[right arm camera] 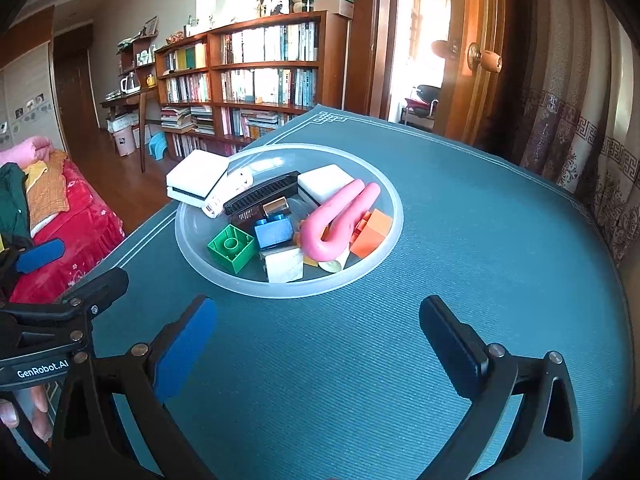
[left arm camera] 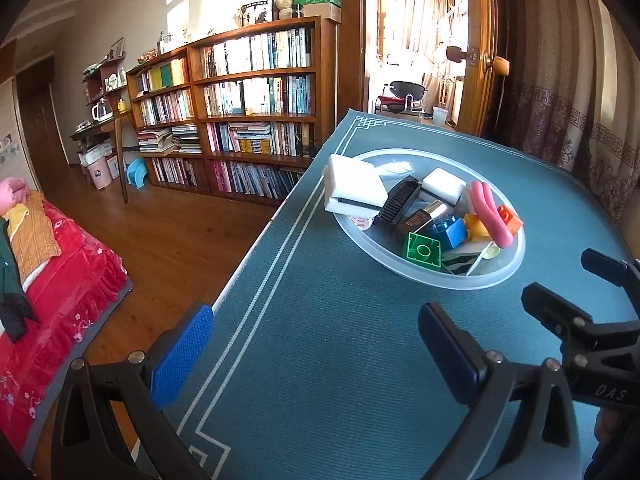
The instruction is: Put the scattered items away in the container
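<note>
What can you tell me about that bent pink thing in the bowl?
The pink thing is a smooth, rubbery-looking tube folded into a U, its two rounded ends pointing toward the far side of the bowl. It lies on top of the pile, on the right side, resting against the orange block and near the blue block. In the left view it appears too. Neither tool touches it.

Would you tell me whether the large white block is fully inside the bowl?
No. The large white block rests on the bowl rim, overhanging outside.
</note>
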Available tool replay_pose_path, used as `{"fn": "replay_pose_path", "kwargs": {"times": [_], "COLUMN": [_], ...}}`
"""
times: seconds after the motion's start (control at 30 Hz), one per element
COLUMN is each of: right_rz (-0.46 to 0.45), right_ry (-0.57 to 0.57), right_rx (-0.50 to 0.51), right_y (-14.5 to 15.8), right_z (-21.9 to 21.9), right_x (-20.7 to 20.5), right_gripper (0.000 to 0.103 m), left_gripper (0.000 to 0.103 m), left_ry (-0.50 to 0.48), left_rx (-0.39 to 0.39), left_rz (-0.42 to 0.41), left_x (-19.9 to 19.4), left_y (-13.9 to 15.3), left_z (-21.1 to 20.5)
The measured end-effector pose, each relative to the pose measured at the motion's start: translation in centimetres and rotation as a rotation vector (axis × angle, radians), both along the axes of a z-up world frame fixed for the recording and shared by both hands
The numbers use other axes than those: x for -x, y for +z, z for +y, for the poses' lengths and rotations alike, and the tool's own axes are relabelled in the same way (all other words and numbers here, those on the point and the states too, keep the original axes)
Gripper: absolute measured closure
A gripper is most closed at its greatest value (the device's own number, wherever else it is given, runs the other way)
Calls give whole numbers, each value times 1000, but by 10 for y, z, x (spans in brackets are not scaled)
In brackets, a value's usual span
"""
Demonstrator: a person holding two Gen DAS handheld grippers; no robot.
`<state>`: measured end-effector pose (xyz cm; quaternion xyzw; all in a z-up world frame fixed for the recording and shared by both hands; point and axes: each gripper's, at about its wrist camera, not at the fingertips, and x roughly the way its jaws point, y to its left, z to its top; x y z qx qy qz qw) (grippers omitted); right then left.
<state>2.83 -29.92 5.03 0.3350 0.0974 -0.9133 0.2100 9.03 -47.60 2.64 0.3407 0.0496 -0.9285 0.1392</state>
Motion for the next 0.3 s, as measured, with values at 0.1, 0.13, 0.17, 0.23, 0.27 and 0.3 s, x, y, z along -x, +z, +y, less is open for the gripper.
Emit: {"fn": "replay_pose_path", "kwargs": {"times": [0.1, 0.13, 0.17, 0.23, 0.27, 0.3], "right_rz": [-7, -3, 2, 12, 14, 15], "right_ry": [16, 21, 25, 35, 33, 29], "right_rx": [25, 36, 41, 38, 29, 22], "right_y": [1, 2, 2, 3, 2, 2], "right_z": [-1, 0, -1, -3, -4, -4], "right_x": [0, 0, -1, -2, -2, -2], "right_gripper": [0, 0, 0, 0, 0, 0], "left_gripper": [0, 0, 0, 0, 0, 0], "left_ry": [5, 7, 10, 15, 15, 16], "left_rx": [-1, -1, 1, 3, 4, 5], "left_rz": [-1, -2, -3, -8, -11, -12], "left_x": [0, 0, 0, 0, 0, 1], "left_y": [-1, -1, -2, -3, -4, -4], "left_z": [-3, -4, -4, -5, -6, -6]}}
